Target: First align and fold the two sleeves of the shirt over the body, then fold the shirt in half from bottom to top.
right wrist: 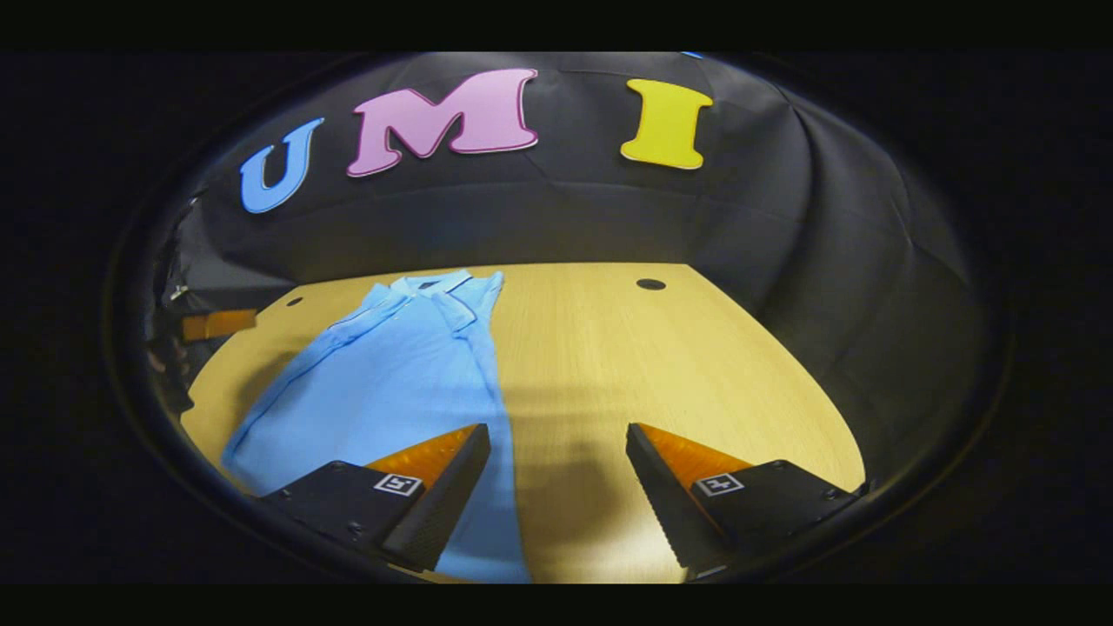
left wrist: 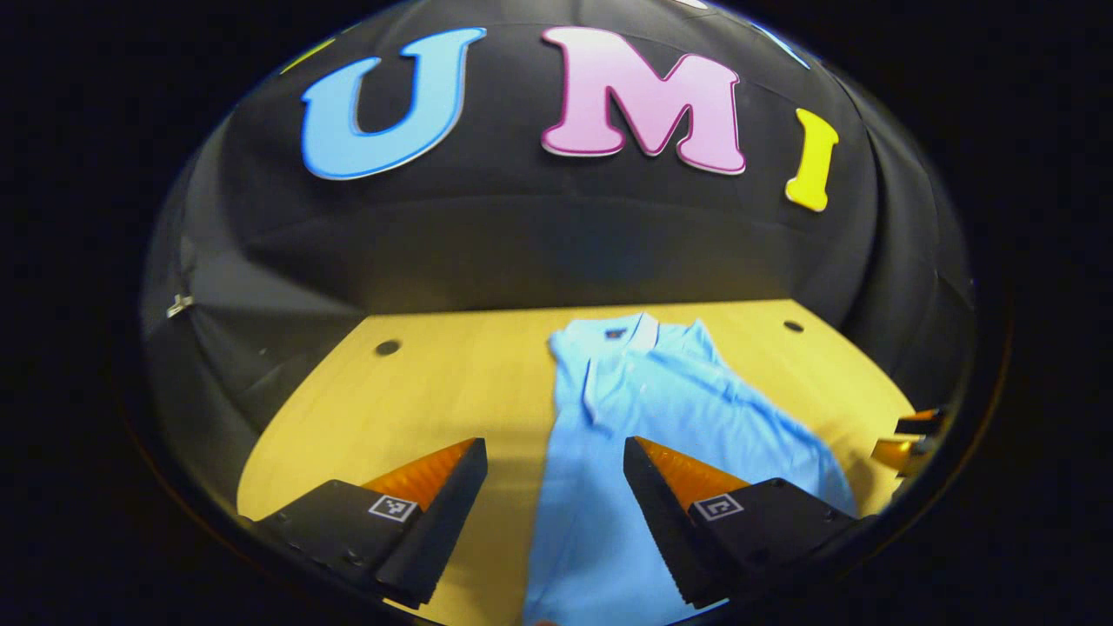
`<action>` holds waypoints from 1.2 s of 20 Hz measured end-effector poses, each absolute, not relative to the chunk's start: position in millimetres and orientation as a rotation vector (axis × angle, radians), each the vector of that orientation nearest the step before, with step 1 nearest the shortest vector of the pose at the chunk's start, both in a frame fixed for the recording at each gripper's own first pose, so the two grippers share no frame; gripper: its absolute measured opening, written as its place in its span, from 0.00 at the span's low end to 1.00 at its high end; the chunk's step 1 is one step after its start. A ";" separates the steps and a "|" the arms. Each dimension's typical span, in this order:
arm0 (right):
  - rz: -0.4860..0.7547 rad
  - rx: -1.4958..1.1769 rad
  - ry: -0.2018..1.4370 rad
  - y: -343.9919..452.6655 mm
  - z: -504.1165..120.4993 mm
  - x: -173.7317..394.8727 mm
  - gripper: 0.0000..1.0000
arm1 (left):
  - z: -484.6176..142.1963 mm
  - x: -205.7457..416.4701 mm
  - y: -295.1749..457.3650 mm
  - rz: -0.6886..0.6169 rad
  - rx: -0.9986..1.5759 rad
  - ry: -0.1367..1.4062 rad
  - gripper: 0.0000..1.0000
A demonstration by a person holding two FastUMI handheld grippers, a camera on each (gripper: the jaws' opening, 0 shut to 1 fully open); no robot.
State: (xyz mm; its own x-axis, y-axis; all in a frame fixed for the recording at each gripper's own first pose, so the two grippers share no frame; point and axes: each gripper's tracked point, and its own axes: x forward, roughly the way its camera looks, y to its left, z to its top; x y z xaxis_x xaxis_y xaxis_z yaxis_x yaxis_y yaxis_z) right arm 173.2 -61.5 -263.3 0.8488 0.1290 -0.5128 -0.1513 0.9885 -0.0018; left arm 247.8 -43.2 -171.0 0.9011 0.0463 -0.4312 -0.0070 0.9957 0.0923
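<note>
Light-blue knit cloth lies under and between the two tongs. The left gripper (left wrist: pixel 555 474) is held with its jaws spread wide and nothing between them, above the near part of the polo shirt (left wrist: pixel 643 391), close to its left edge. The right gripper (right wrist: pixel 558 465) is likewise released and empty, poised over the shirt's right edge, one finger above cloth and the other above bare wood. In the left gripper view the other gripper (left wrist: pixel 909 439) is glimpsed at the far right rim.

The polo shirt (right wrist: pixel 391 374) is spread flat on the wooden table (right wrist: pixel 661 382), collar toward the far side and hem toward the near side. It appears already narrowed, so the sleeves are judged to be folded over the body, though this cannot be confirmed.

The cloth is judged light, soft and limp; it will sag and crease when lifted, and may slide on the smooth tabletop. For the bottom-to-top fold, the two near hem corners are best pinched, one by each gripper, and carried level toward the collar so the layers stay aligned.

Small dark holes (right wrist: pixel 649 284) are set in the tabletop near its far edge, well apart from the shirt. Nothing is seen lying across the fold's path.
</note>
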 end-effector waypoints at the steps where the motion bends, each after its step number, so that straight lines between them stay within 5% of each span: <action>1: 0.153 -0.048 0.550 -59.4 -265.3 160.8 0.96 | -181.6 217.3 -34.7 0.043 0.081 0.480 0.99; 8: 0.159 -0.101 0.655 -43.6 -296.0 84.0 0.96 | -262.6 96.6 -26.6 0.061 0.066 0.658 0.99; 20: 0.126 -0.060 0.742 -19.8 -337.8 64.0 0.95 | -313.2 80.4 -47.0 0.057 0.034 0.771 0.99; 21: 0.140 -0.069 0.742 -13.7 -337.9 62.6 0.89 | -313.3 81.5 -50.7 0.043 0.035 0.775 0.98; 22: 0.159 -0.076 0.742 -7.0 -338.9 64.0 0.67 | -312.5 83.5 -55.5 0.017 0.049 0.770 0.97; 23: 0.169 -0.084 0.738 -3.1 -337.0 64.4 0.60 | -312.8 84.9 -61.3 -0.003 0.061 0.770 0.91; 24: 0.184 -0.088 0.737 2.0 -337.3 66.0 0.41 | -312.6 88.1 -62.7 -0.015 0.067 0.764 0.76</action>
State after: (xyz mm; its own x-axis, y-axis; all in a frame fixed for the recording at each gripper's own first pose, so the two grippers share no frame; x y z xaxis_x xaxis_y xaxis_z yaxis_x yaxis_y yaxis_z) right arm 66.0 2.0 -337.3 0.7256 0.1354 -0.6746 -0.1969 0.9803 -0.0150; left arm 88.1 -62.7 -312.6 0.7221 0.0107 -0.6917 0.0381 0.9977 0.0552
